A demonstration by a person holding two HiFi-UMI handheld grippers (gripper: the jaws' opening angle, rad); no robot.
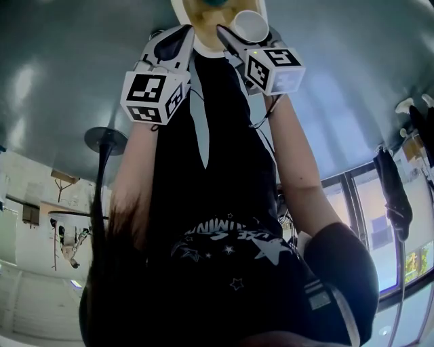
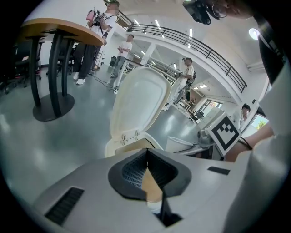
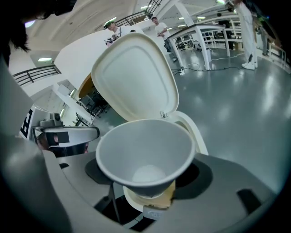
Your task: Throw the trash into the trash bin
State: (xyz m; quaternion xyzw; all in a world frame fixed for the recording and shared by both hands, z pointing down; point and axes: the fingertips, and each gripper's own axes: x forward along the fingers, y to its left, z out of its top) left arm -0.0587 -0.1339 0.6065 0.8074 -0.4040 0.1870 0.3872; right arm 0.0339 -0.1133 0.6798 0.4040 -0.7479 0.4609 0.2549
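A white trash bin [image 2: 113, 146] stands on the grey floor with its lid [image 2: 136, 102] swung up. In the right gripper view the lid [image 3: 136, 75] rises behind the rim [image 3: 196, 133]. In the head view the bin [image 1: 182, 12] lies at the top edge. My right gripper [image 3: 148, 176] is shut on a white paper cup [image 3: 145, 152] with its mouth towards the camera, just in front of the bin. The head view shows that cup [image 1: 249, 26] over the bin. My left gripper [image 2: 146, 157] is shut on a tan scrap of paper [image 2: 152, 185], close to the bin.
A round wooden table on a dark pedestal [image 2: 51, 68] stands left of the bin. Several people stand far back by white tables [image 3: 204, 36]. In the head view the body and legs of the person who holds the grippers [image 1: 224, 223] fill the lower picture.
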